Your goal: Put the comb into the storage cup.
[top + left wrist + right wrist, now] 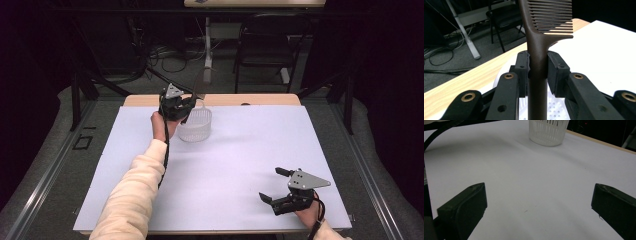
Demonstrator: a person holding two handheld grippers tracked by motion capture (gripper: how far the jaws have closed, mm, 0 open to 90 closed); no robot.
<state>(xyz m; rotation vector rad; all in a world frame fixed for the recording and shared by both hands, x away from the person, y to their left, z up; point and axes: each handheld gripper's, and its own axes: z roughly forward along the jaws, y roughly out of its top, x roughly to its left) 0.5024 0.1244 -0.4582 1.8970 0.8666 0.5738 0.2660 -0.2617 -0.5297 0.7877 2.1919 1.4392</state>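
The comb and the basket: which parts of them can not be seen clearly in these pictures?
- Comb: in the left gripper view the top edge cuts off its teeth, and the bottom edge cuts off its handle.
- Comb in the high view: too small and dark against the background; the left gripper covers its handle.
- Basket: its inside is too small to judge in the high view; the right gripper view cuts off its rim.

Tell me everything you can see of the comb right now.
The comb is dark brown and looks like plastic, with a straight handle and one row of fine, close-set teeth running off one side. The left gripper is shut on its handle just below the teeth. In the high view it stands tilted, teeth end up, above the white slotted basket at the far left of the white table sheet. The handle's lower end is hidden behind the gripper.
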